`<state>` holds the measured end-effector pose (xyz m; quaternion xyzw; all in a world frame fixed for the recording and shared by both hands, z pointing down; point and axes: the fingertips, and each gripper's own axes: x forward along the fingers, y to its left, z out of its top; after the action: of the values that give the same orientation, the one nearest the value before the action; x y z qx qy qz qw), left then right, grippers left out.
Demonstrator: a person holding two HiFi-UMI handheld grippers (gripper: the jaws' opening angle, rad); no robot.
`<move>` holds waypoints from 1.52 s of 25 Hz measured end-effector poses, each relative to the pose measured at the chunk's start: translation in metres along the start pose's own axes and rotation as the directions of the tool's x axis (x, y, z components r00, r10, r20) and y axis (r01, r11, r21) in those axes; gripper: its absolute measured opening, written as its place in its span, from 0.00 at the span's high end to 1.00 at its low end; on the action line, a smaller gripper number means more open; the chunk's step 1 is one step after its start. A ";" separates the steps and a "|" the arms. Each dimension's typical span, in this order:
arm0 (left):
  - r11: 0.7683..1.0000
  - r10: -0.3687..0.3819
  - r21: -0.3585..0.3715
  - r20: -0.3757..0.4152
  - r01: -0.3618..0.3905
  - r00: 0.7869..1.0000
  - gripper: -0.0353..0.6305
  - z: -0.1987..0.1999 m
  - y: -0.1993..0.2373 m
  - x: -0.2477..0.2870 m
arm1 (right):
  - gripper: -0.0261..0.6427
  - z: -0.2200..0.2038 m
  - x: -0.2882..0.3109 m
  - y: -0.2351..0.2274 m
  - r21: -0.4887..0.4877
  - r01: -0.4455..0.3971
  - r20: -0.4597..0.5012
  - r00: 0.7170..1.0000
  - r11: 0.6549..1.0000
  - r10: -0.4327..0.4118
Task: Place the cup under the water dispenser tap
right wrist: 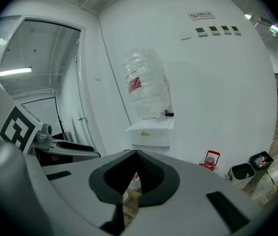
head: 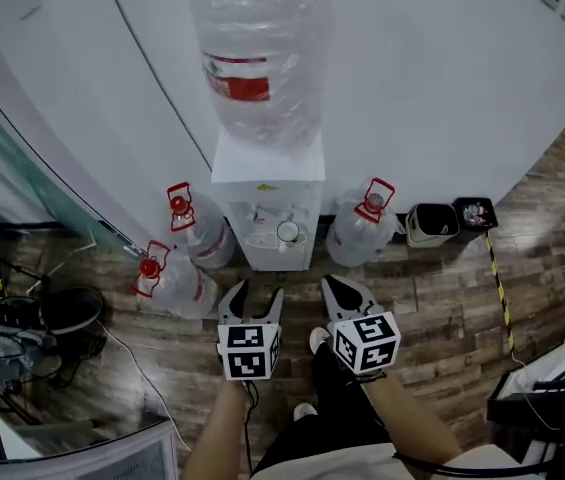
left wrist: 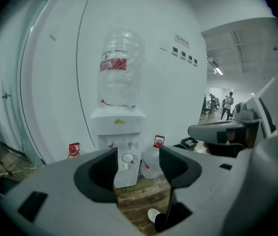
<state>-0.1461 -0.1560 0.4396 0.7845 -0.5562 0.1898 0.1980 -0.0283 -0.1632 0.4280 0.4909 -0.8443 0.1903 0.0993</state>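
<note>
The white water dispenser [head: 267, 203] stands against the curved wall with a big clear bottle [head: 257, 53] upside down on top. A white cup [head: 288, 232] sits in its tap alcove, seen too as the cup [left wrist: 128, 158] in the left gripper view. My left gripper [head: 254, 303] hovers in front of the dispenser, jaws apart and empty; the left gripper [left wrist: 138, 166] frames the cup from a distance. My right gripper [head: 347, 293] hangs beside it, its tips together with nothing held. In the right gripper view the right gripper [right wrist: 136, 154] hides the alcove of the dispenser [right wrist: 148, 132].
Water jugs with red handles stand on the wood floor: one jug [head: 362, 230] right of the dispenser, two jugs [head: 202, 233] [head: 174, 286] to its left. Small bins [head: 432, 223] sit further right by yellow-black floor tape [head: 500, 288]. Dark equipment [head: 72, 313] lies at the left.
</note>
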 end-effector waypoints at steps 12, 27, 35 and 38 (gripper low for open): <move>0.999 0.016 -0.034 0.155 -0.011 0.988 0.78 0.034 -0.063 -0.188 | 0.93 0.065 -0.164 0.087 -0.021 -0.051 0.082 0.995 0.998 0.052; 0.996 0.081 0.007 0.223 -0.085 0.971 0.87 0.042 -0.119 -0.243 | 0.93 0.064 -0.241 0.089 -0.077 -0.114 0.077 0.990 0.991 0.120; 0.995 0.085 0.039 0.218 -0.095 0.972 0.87 0.048 -0.134 -0.226 | 0.93 0.075 -0.242 0.076 -0.074 -0.139 0.094 0.985 0.988 0.145; 0.995 0.082 0.041 0.205 -0.093 0.975 0.87 0.047 -0.141 -0.220 | 0.93 0.075 -0.242 0.070 -0.067 -0.143 0.094 0.984 0.988 0.148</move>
<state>-0.0764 0.0376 0.2713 0.7792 -0.6025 0.1315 0.1119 0.0330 0.0279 0.2581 0.4335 -0.8871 0.1474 0.0580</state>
